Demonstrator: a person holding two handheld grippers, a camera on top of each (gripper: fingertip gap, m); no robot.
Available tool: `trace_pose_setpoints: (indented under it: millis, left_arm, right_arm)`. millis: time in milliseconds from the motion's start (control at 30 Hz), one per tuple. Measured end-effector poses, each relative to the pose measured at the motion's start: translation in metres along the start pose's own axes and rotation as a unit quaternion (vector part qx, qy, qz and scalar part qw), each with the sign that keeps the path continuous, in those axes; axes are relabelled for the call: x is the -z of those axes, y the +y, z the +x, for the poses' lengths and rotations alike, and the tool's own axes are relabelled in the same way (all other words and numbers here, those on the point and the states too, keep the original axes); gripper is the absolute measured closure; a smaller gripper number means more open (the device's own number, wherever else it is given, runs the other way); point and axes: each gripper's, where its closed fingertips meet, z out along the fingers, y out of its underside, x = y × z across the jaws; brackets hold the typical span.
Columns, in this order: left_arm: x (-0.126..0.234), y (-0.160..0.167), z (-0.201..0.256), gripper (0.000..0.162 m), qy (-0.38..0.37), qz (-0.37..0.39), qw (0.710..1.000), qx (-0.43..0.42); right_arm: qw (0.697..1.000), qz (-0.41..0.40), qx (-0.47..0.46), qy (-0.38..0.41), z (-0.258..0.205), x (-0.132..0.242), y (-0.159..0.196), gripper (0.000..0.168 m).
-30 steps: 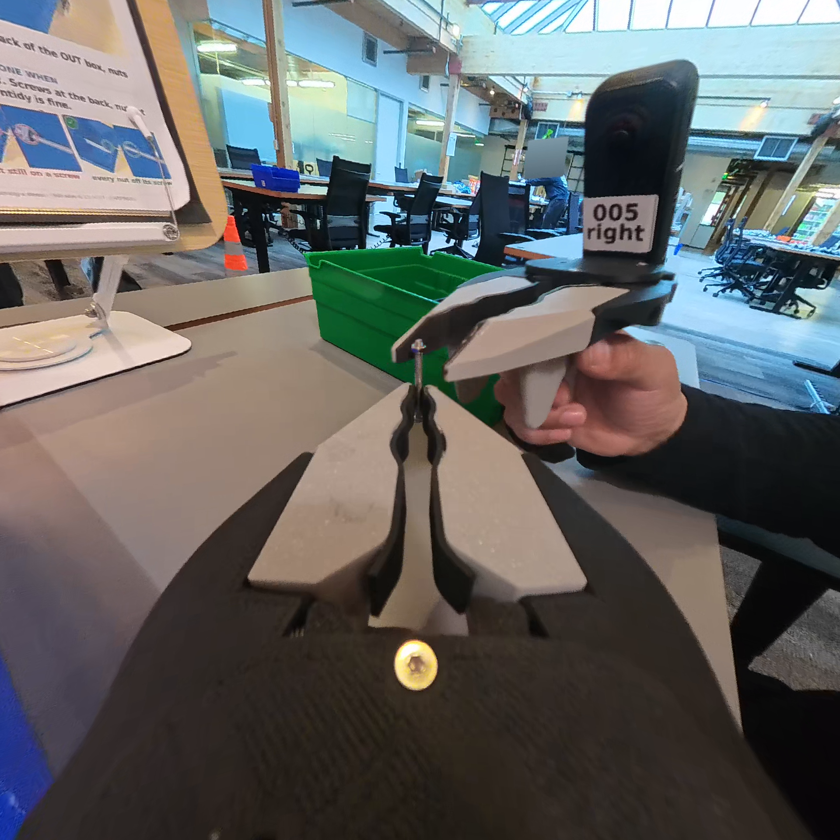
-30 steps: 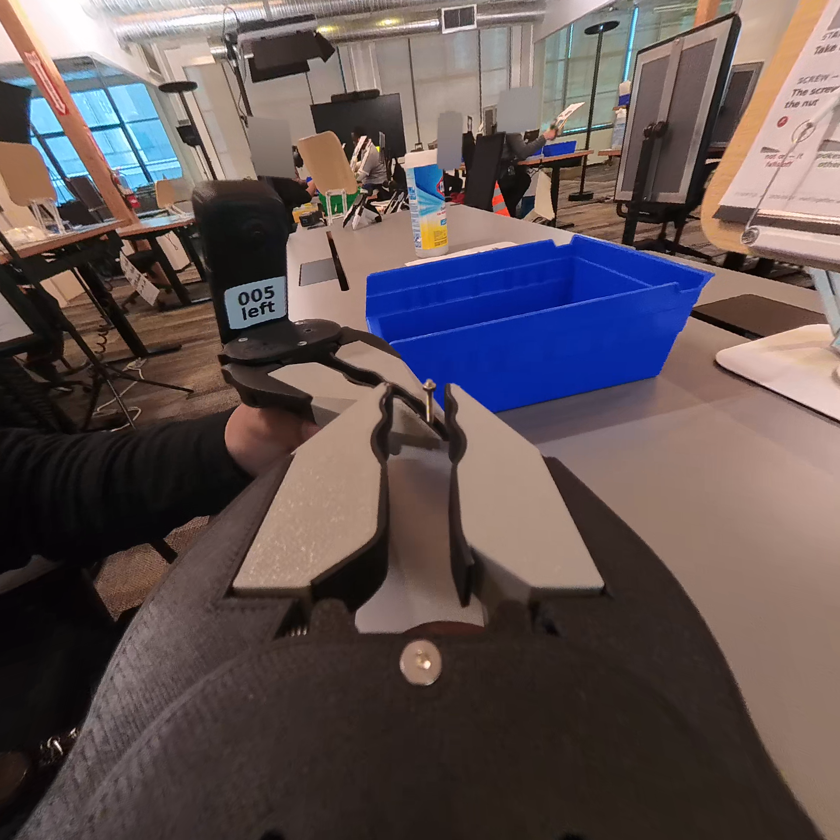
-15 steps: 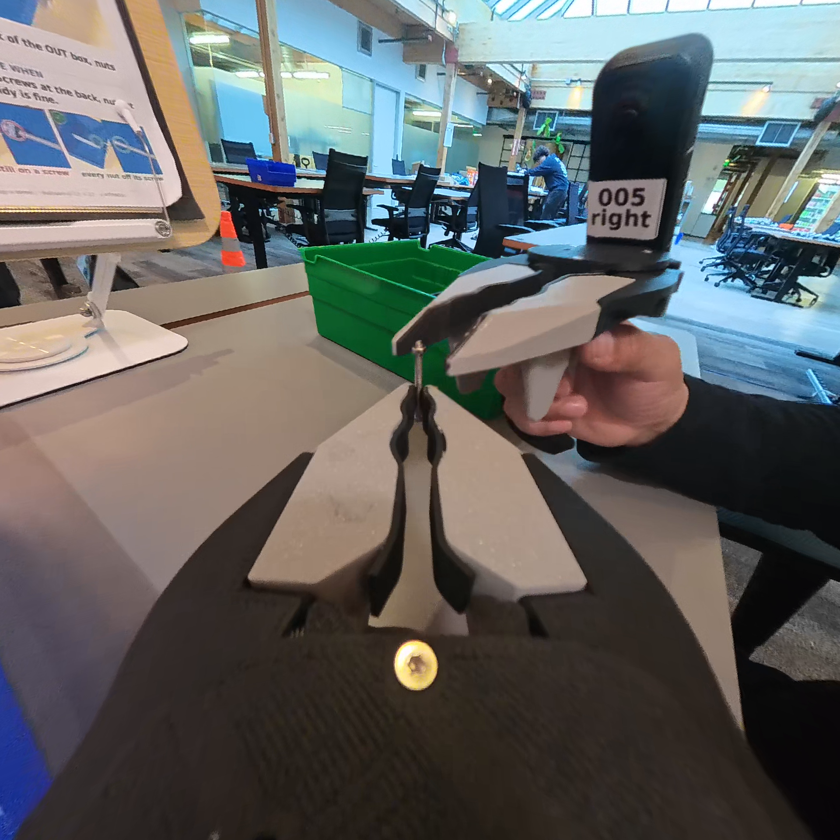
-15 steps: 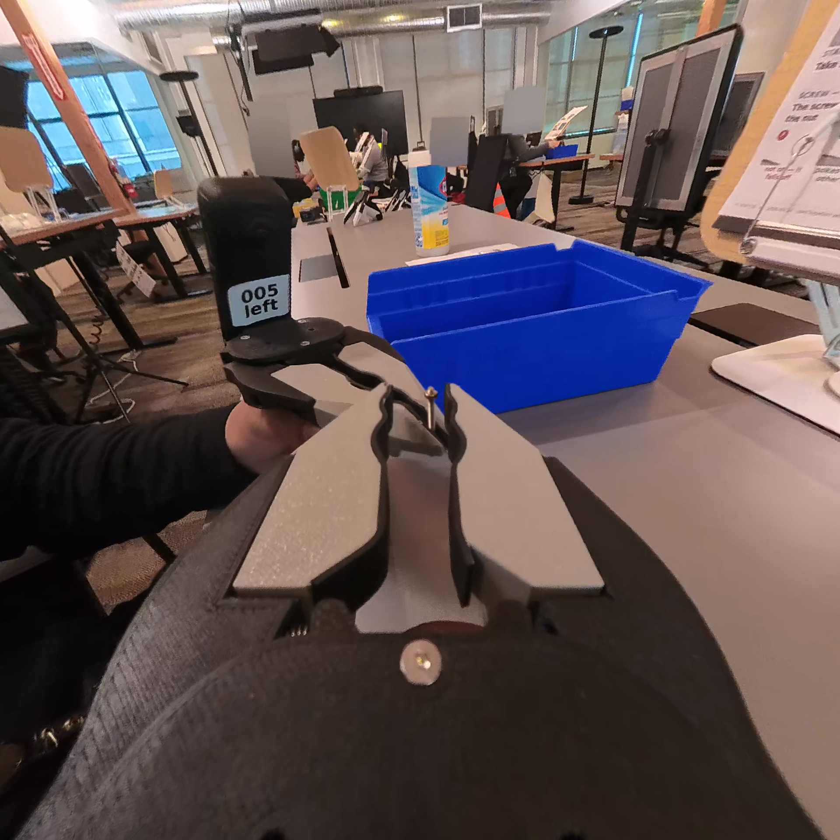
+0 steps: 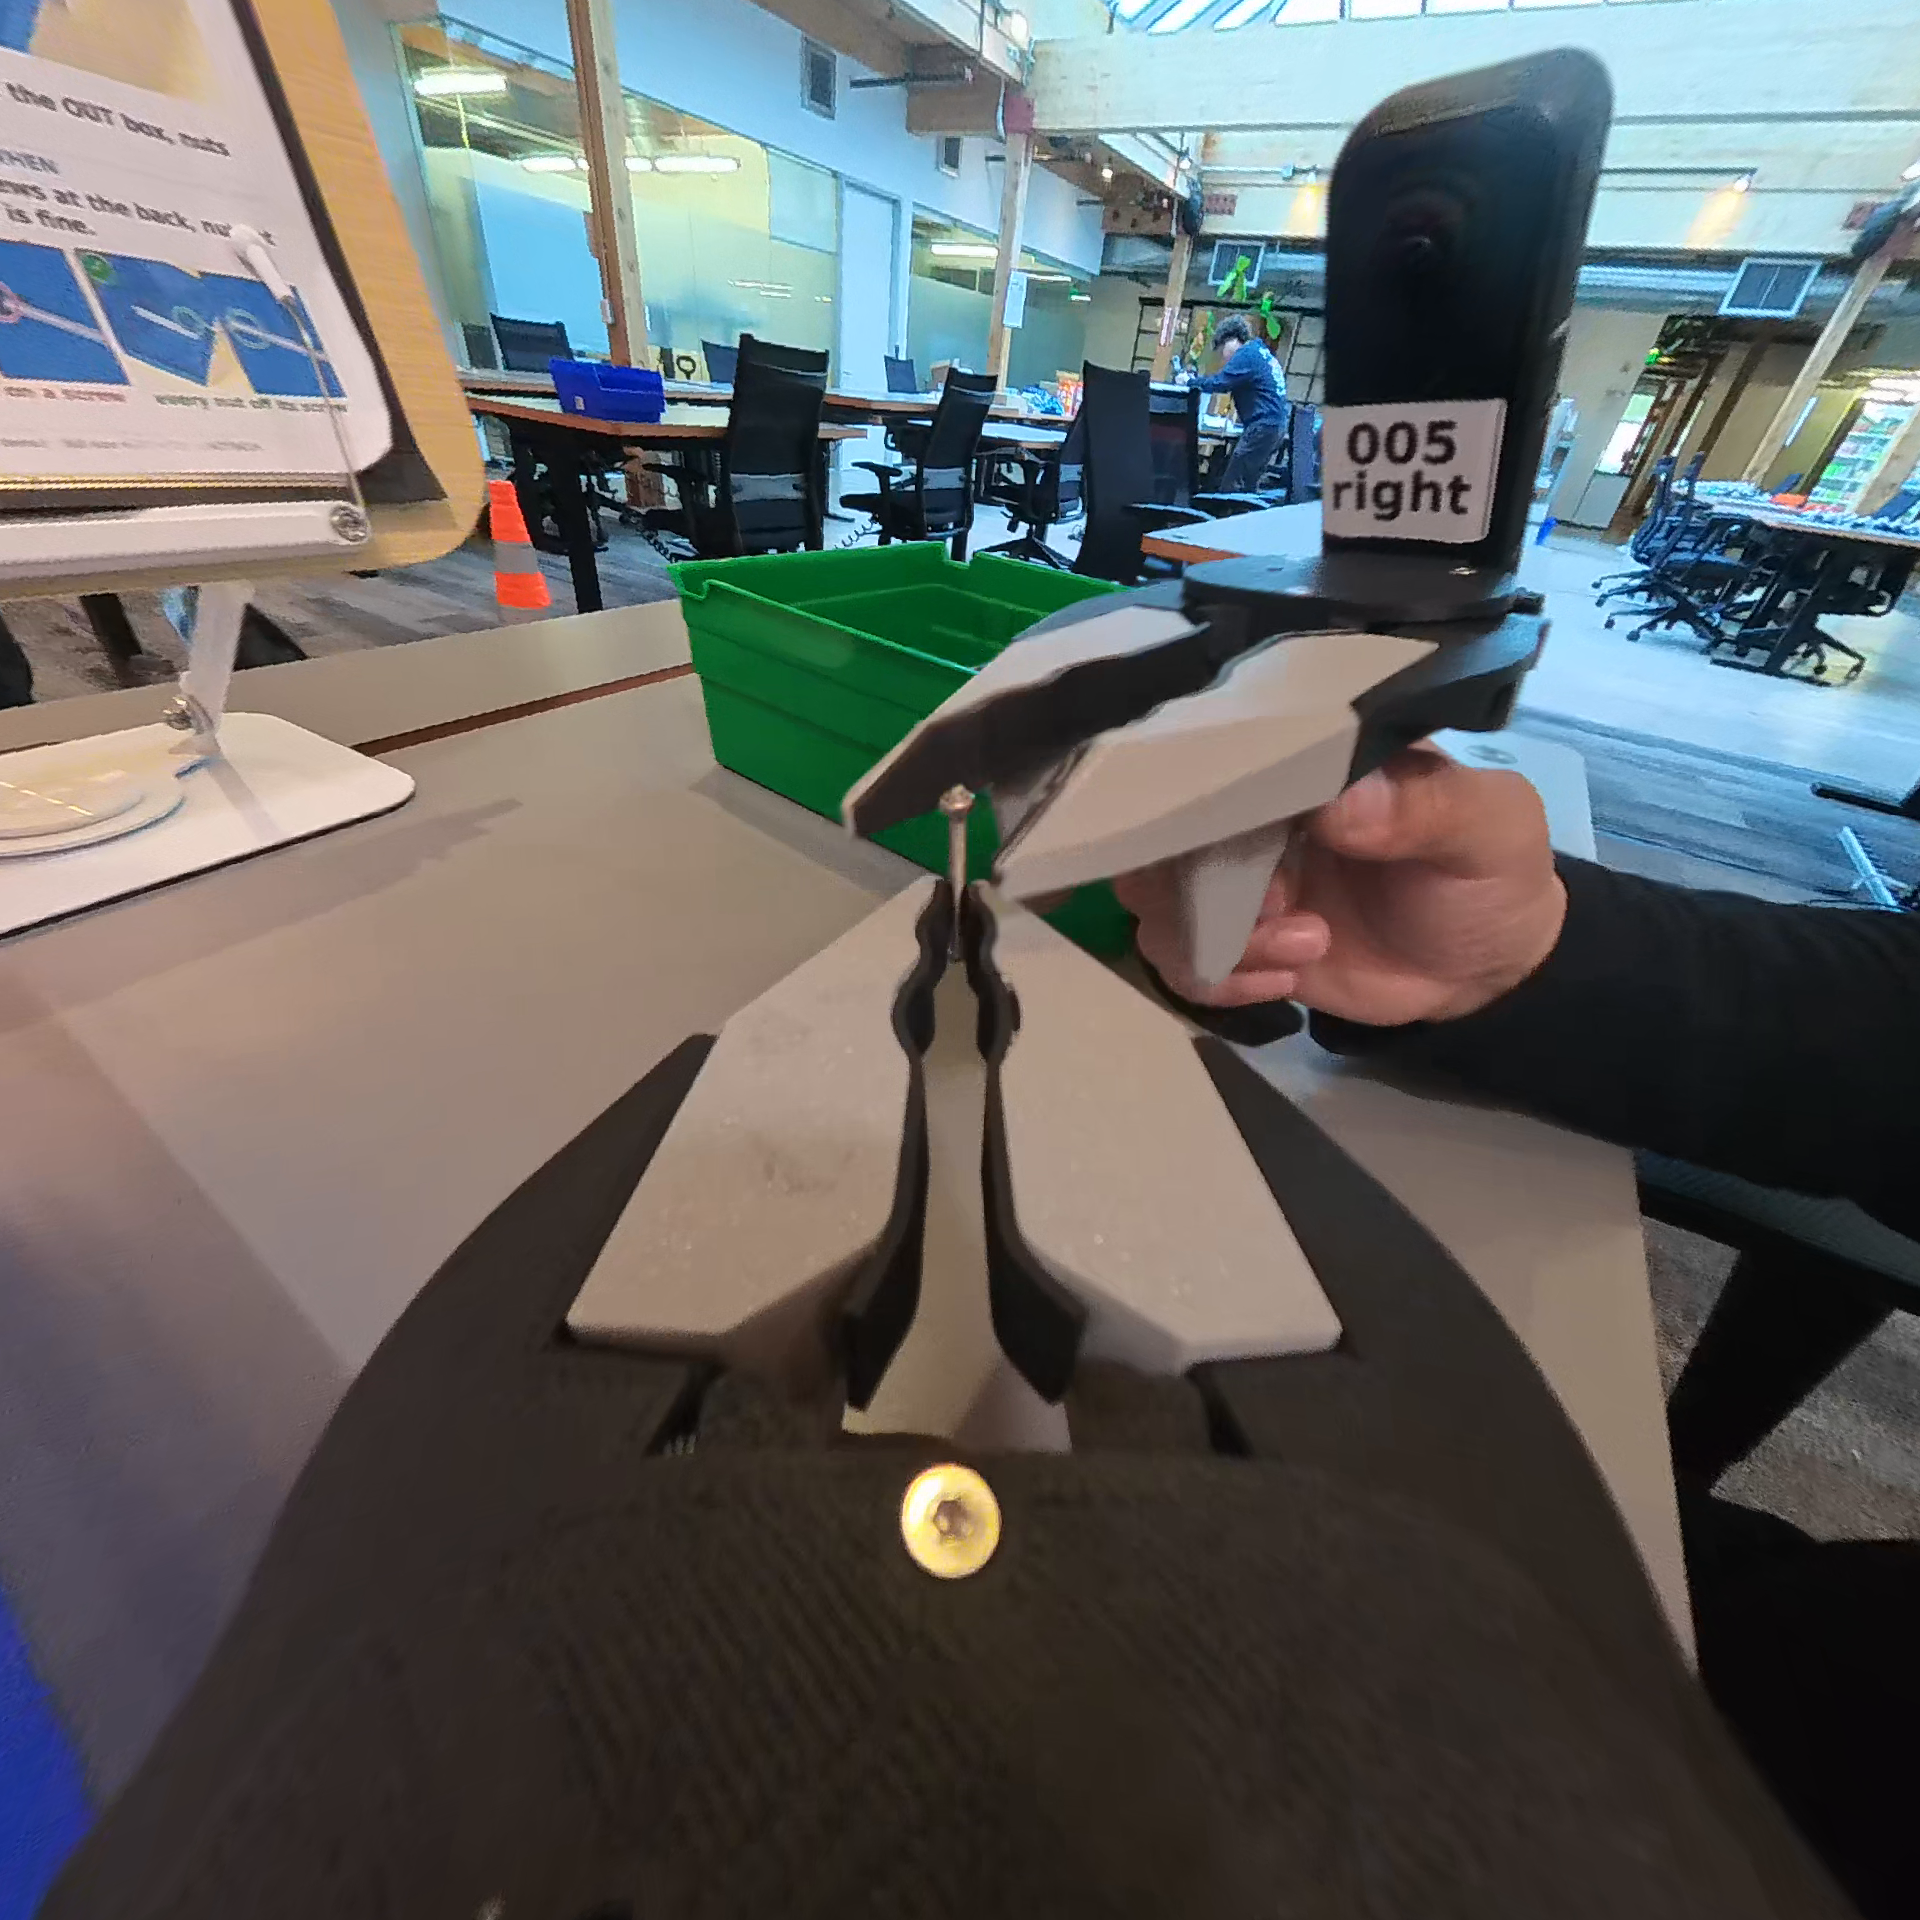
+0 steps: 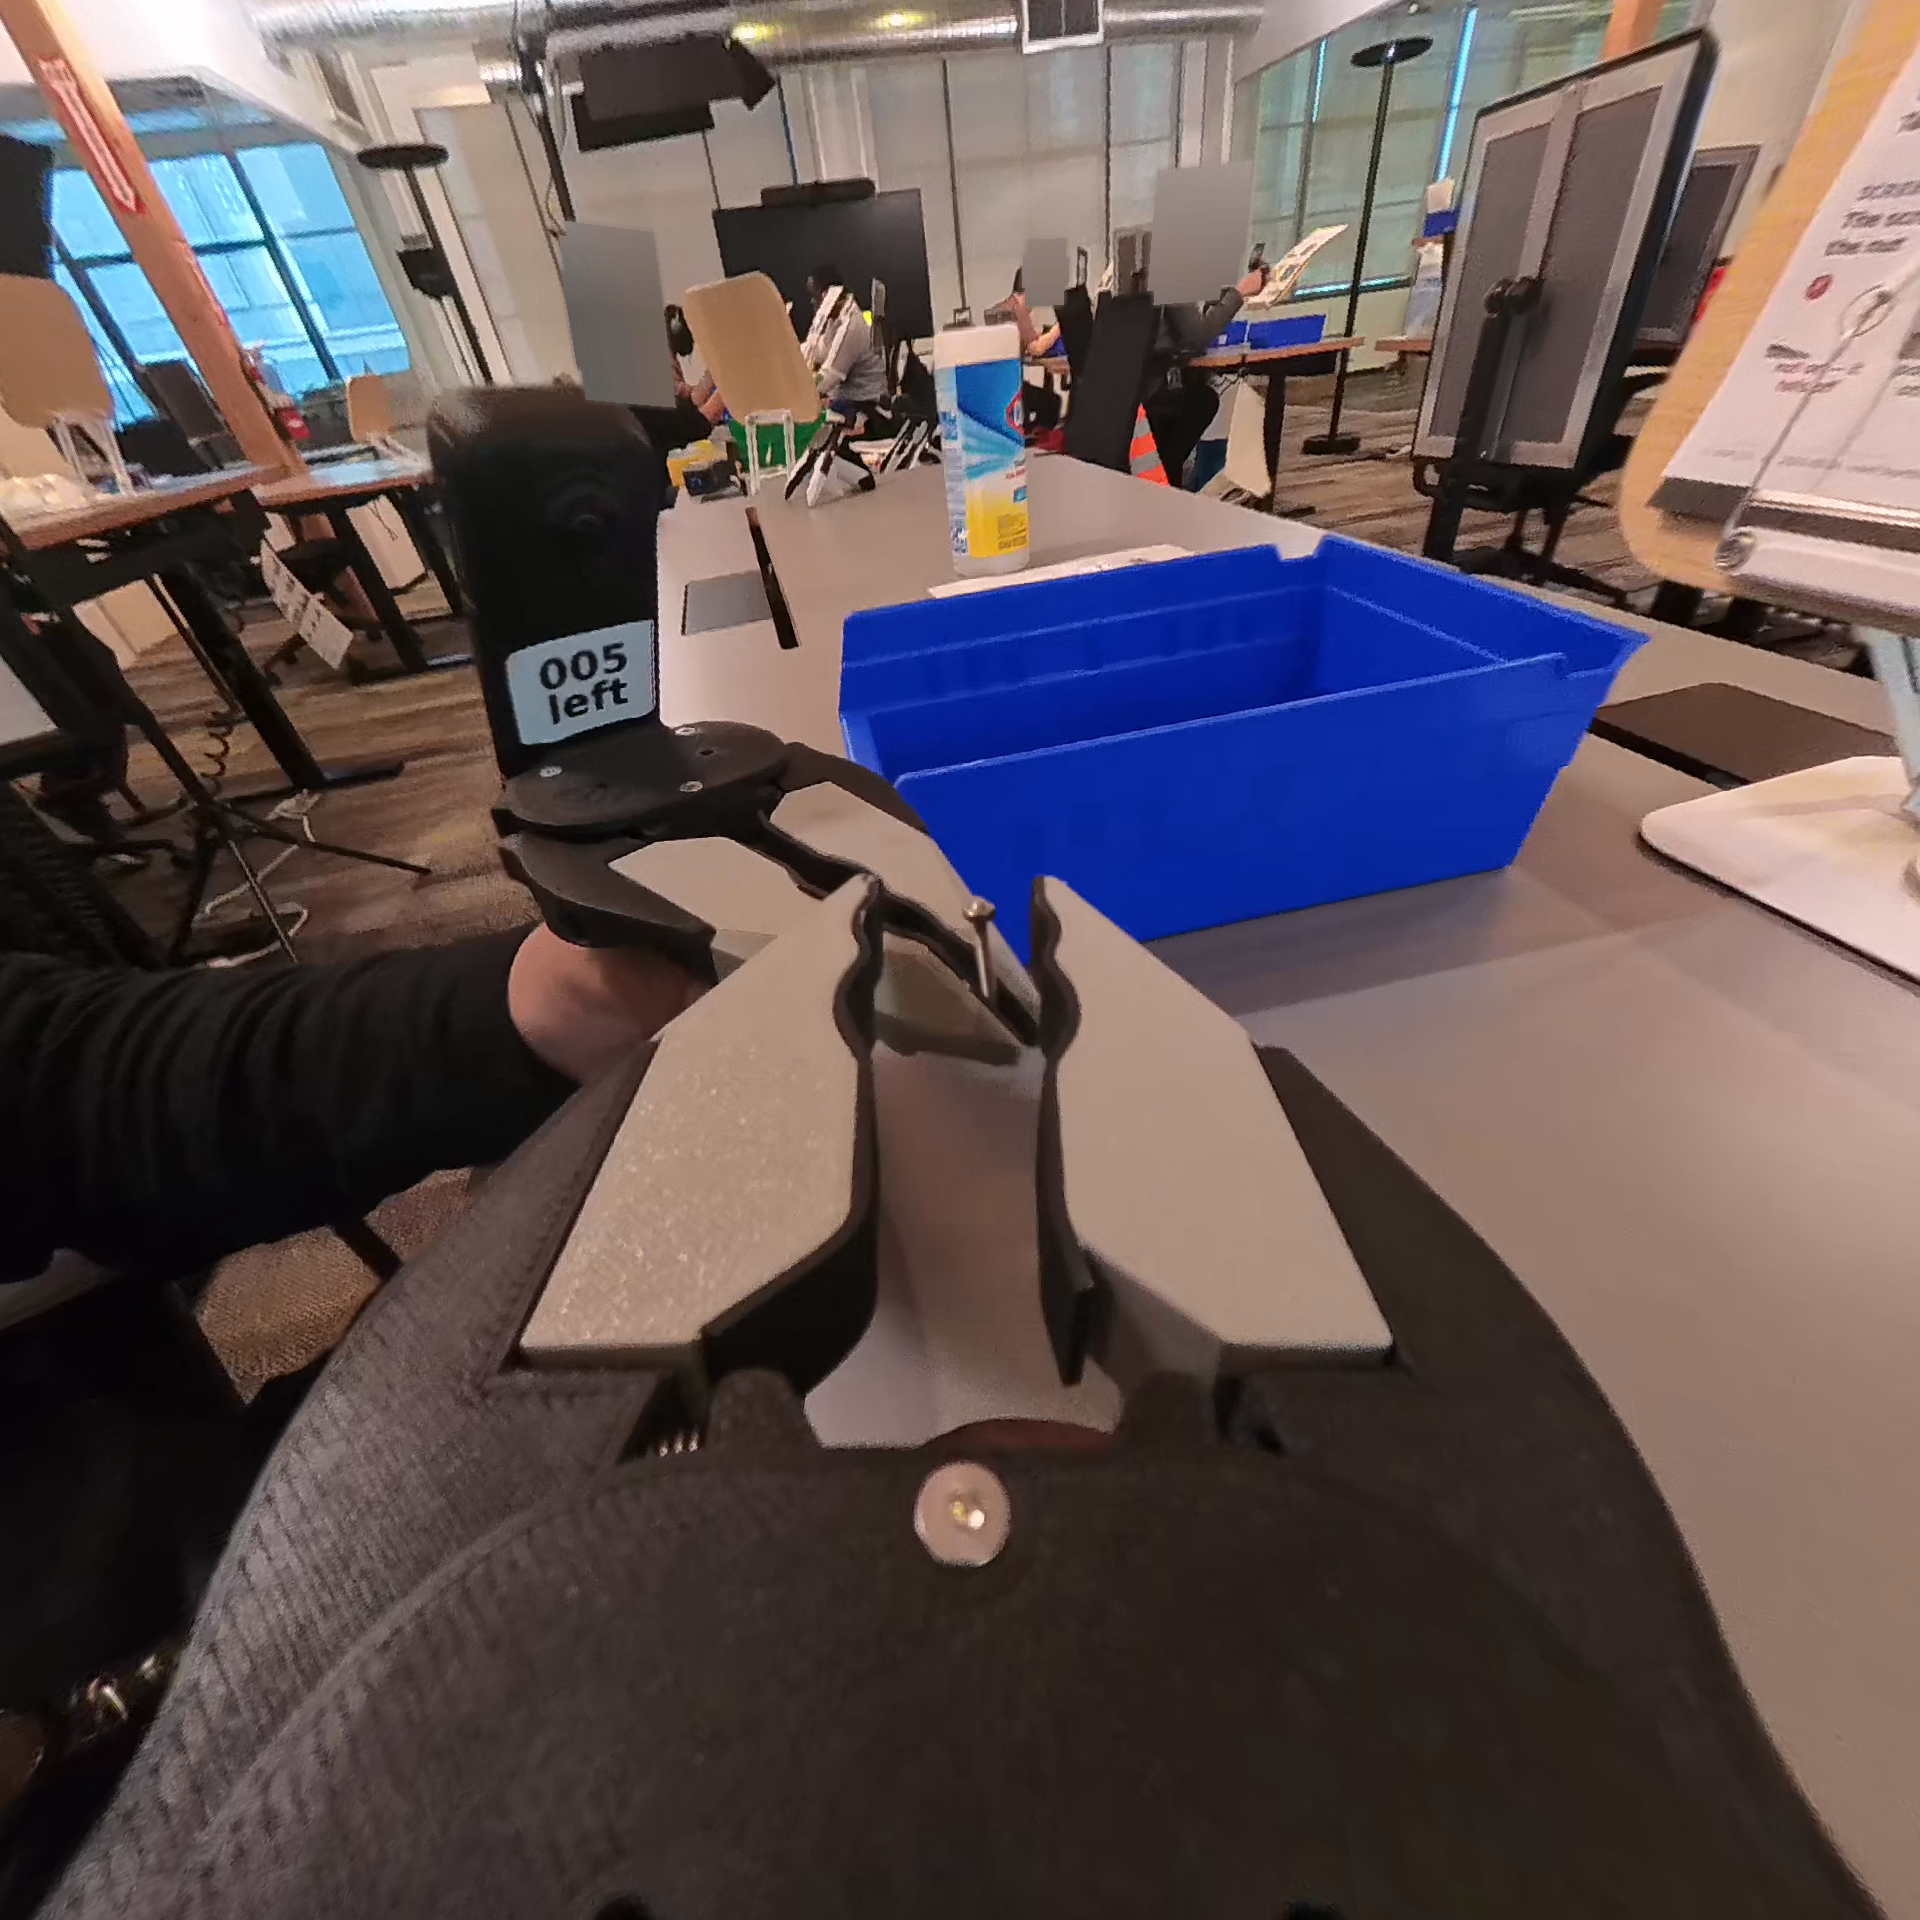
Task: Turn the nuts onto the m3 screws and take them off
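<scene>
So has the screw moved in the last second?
Yes, slightly: in the right wrist view the screw head sits a little lower against the blue bin front wall and now tilts left.

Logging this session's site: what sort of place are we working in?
Likely an open-plan office or lab set up for data collection: rows of desks with office chairs, parts bins such as the blue bin, and an instruction sheet on a stand.
</scene>
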Motion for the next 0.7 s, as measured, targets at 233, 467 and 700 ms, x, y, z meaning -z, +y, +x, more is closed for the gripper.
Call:
trace_pose_setpoints:
  millis: [233, 467, 700]
  left_arm:
    - [0.001, 0.004, -0.003, 0.162, -0.009, -0.014, 1.0, -0.009]
    - [-0.003, 0.01, 0.001, 0.162, -0.014, -0.033, 0.999, -0.038]
    - [0.001, 0.007, -0.008, 0.162, -0.034, -0.028, 0.998, -0.038]
  right_arm:
    - [1.0, -0.006, -0.001, -0.011, -0.003, 0.0, 0.003, 0.149]
    - [1.0, -0.021, 0.006, -0.007, -0.005, -0.007, 0.009, 0.144]
    - [1.0, -0.02, -0.002, -0.009, 0.004, 0.008, 0.004, 0.153]
